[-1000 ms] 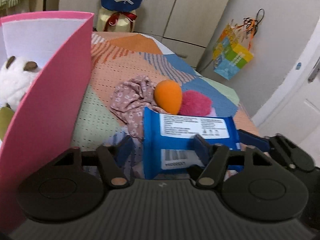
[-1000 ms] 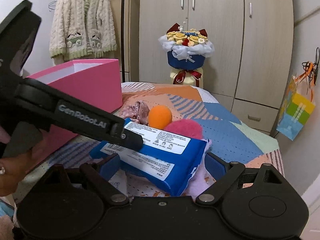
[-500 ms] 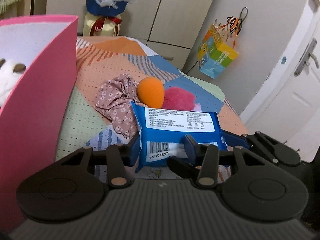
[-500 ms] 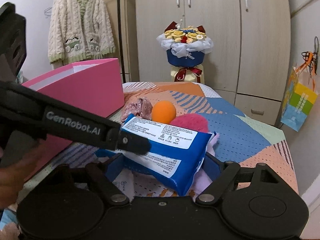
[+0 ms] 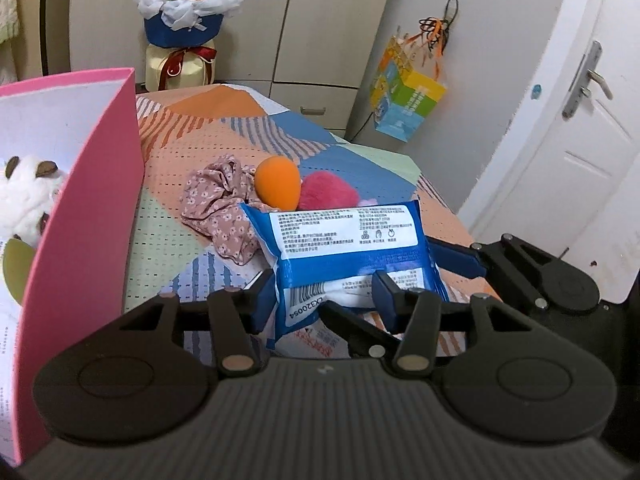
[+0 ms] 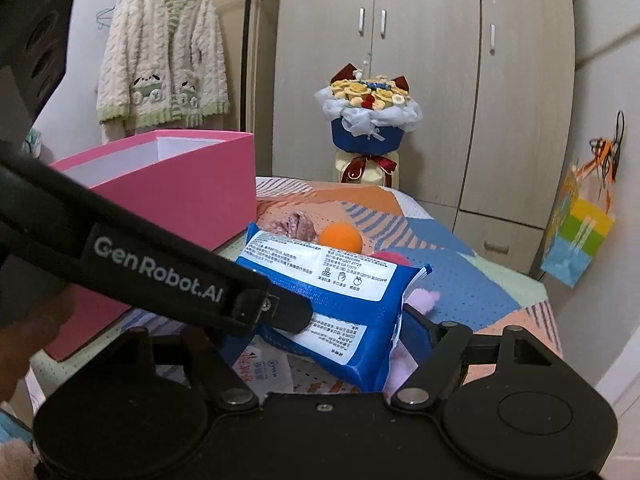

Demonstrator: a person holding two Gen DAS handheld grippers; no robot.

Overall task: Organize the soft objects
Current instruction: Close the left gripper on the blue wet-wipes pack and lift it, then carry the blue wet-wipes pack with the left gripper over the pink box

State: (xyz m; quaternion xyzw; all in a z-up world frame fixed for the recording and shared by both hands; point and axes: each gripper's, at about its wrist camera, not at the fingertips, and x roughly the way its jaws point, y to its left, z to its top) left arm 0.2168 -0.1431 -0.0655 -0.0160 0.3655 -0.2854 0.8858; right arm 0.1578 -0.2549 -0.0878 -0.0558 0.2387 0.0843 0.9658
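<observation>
A blue wipes pack (image 5: 344,240) hangs just above the patchwork bed cover (image 5: 200,148). My left gripper (image 5: 324,288) is shut on its near edge, with the jaws easing open a little. My right gripper (image 6: 324,332) spans the pack (image 6: 340,300) from the right; its jaws are closing and the blue right finger (image 5: 456,258) presses the pack's end. Its other finger is hidden behind the left gripper's arm (image 6: 160,272). Behind the pack lie a floral scrunchie (image 5: 218,208), an orange sponge (image 5: 278,184) and a pink fluffy ball (image 5: 328,196).
An open pink box (image 5: 80,220) stands on the left of the bed with a white plush toy (image 5: 24,196) inside. A paper packet (image 6: 264,372) lies under the pack. A bouquet (image 5: 184,12) and wardrobe stand behind; a colourful bag (image 5: 404,104) hangs right, beside a door (image 5: 580,140).
The wipes pack has come up off the cover with both grippers. The right jaws have narrowed around it. The pink box wall has slid left in the left wrist view.
</observation>
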